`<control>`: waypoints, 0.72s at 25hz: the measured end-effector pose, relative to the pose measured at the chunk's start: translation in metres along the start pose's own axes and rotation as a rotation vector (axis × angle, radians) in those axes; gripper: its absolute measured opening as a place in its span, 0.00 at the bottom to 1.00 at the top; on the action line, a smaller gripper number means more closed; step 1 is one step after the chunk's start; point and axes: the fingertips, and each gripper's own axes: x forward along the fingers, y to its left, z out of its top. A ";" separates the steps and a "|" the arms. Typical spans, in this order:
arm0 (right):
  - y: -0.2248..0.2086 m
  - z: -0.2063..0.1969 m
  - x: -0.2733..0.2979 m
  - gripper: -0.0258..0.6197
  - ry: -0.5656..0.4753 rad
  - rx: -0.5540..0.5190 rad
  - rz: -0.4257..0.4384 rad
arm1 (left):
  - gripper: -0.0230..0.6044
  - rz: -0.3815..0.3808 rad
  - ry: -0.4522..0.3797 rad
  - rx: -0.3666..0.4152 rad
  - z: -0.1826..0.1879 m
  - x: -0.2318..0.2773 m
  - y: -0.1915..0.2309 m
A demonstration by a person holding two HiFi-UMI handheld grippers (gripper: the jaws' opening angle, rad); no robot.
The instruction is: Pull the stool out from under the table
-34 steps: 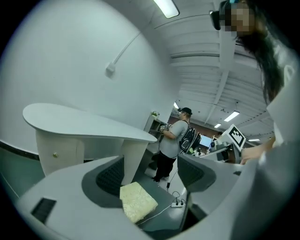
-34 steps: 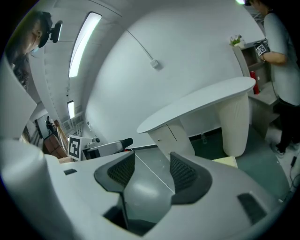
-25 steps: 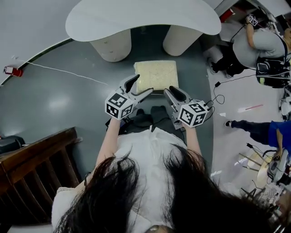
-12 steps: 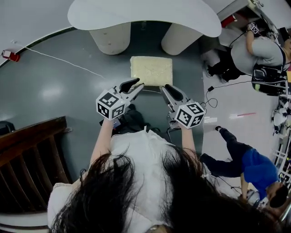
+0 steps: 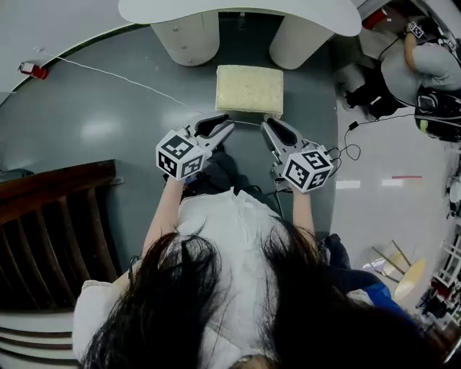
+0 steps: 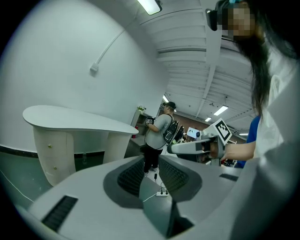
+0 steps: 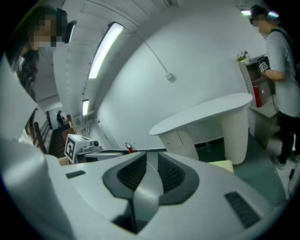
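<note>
Stool (image 5: pixel 249 90) — just before table (image 5: pixel 180 9)

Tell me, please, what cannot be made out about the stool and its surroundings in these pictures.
Stool legs: head view, hidden under its own seat.
Table: head view, far part cut off by the top edge.
Red object by the wall: head view, too small to identify.
Dark wooden furniture: head view, cut off by the left edge.

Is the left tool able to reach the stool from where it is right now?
Probably yes. The stool stands clear of the table, just beyond the left tool, with only bare floor between. Its jaws have just been closing on nothing, so they'd need opening first.
</note>
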 end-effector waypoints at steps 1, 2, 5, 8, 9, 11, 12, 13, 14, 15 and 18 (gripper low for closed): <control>0.001 0.001 -0.002 0.17 -0.004 -0.005 0.004 | 0.20 0.001 0.003 0.003 0.001 0.000 -0.003; 0.002 0.003 -0.003 0.17 -0.008 -0.008 0.009 | 0.20 0.004 0.005 0.006 0.001 0.000 -0.006; 0.005 0.003 0.000 0.16 -0.010 -0.017 0.022 | 0.20 0.014 0.011 0.004 0.000 -0.001 -0.005; 0.005 0.001 0.005 0.16 0.003 -0.031 0.021 | 0.19 0.016 0.025 -0.010 -0.002 0.000 -0.002; 0.005 0.001 0.005 0.16 0.007 -0.039 0.019 | 0.19 0.015 0.029 -0.012 -0.002 0.001 -0.002; 0.006 -0.001 0.004 0.15 0.015 -0.060 0.017 | 0.18 0.014 0.035 -0.008 -0.002 0.001 -0.006; 0.009 -0.004 0.000 0.15 0.017 -0.072 0.018 | 0.18 0.014 0.037 -0.003 -0.003 -0.001 -0.011; 0.013 -0.008 -0.007 0.14 0.015 -0.084 0.021 | 0.17 0.013 0.037 0.003 -0.007 -0.003 -0.019; 0.018 -0.014 -0.016 0.13 0.010 -0.096 0.025 | 0.17 0.012 0.037 0.010 -0.012 -0.006 -0.030; 0.024 -0.019 -0.025 0.13 0.006 -0.109 0.032 | 0.17 0.013 0.035 0.015 -0.016 -0.009 -0.040; 0.035 -0.024 -0.038 0.13 0.002 -0.137 0.047 | 0.17 0.016 0.031 0.023 -0.020 -0.015 -0.052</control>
